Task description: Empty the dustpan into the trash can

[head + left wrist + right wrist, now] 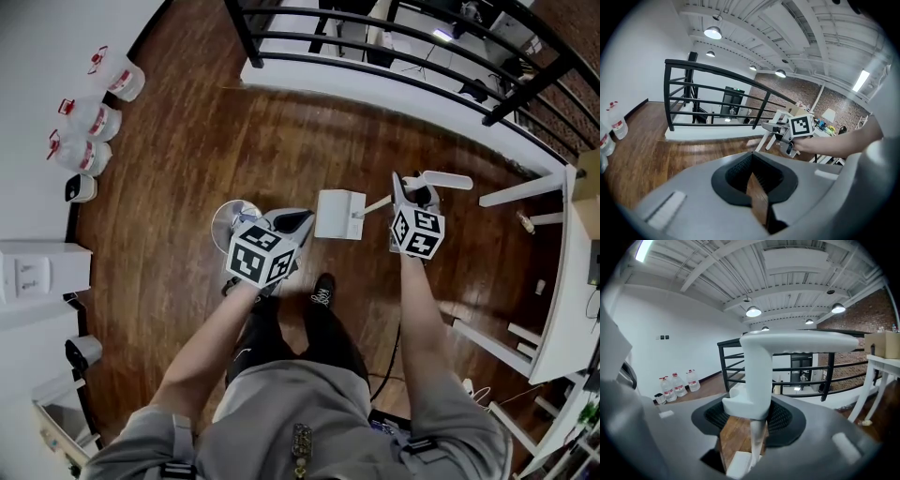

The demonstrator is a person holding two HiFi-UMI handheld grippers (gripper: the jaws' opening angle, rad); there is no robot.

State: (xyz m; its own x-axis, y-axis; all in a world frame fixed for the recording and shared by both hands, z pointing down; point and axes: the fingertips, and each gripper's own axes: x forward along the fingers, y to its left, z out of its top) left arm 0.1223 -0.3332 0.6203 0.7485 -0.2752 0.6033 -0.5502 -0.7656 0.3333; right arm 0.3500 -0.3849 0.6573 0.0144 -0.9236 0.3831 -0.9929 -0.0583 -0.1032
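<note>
A loft-style office or workshop on an upper level, as shown by the dark wood floor (187, 169), black metal railing (717, 89), exposed brick wall (806, 91), white beamed ceiling (787, 268) with pendant lamps (713, 32), white desk (562, 281) and water jugs (94, 119) along the wall.

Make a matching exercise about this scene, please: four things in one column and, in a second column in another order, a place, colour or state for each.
Things:
1. dustpan
2. trash can
3. water bottles
4. railing

Descriptions:
A. black, at the top of the head view
B. on the floor along the white wall
C. held by its handle in the right tool
D. round, seen just beside the left tool in the head view

Pairs: 1-C, 2-D, 3-B, 4-A
</note>
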